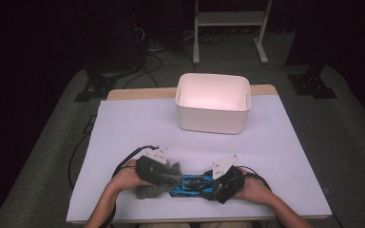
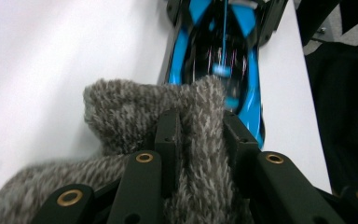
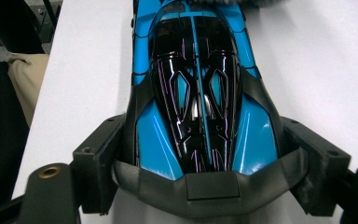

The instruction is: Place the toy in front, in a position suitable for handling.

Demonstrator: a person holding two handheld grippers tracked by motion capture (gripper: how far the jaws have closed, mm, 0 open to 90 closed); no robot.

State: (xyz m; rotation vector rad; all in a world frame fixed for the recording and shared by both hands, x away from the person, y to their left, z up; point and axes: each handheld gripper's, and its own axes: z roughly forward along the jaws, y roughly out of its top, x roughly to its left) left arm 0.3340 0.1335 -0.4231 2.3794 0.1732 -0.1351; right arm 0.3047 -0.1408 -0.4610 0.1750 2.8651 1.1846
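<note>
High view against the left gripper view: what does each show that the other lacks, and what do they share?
High view alone: the white bin at the table's far side, both forearms, and the right gripper clamped across one end of the blue car. Left gripper view alone: the left gripper with its jaws pinching a fold of the grey cloth, the knit texture plain. Both share the cloth lying against the car's other end on the white table.

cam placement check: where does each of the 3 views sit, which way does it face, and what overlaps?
High view: above the person's side, facing forward and down on table, bin; forearms, both grippers show.
Left gripper view: rides left gripper; own jaws pinch grey cloth.
Right gripper view: rides right gripper; own jaws flank toy car.
Shared: car and cloth in all three.
</note>
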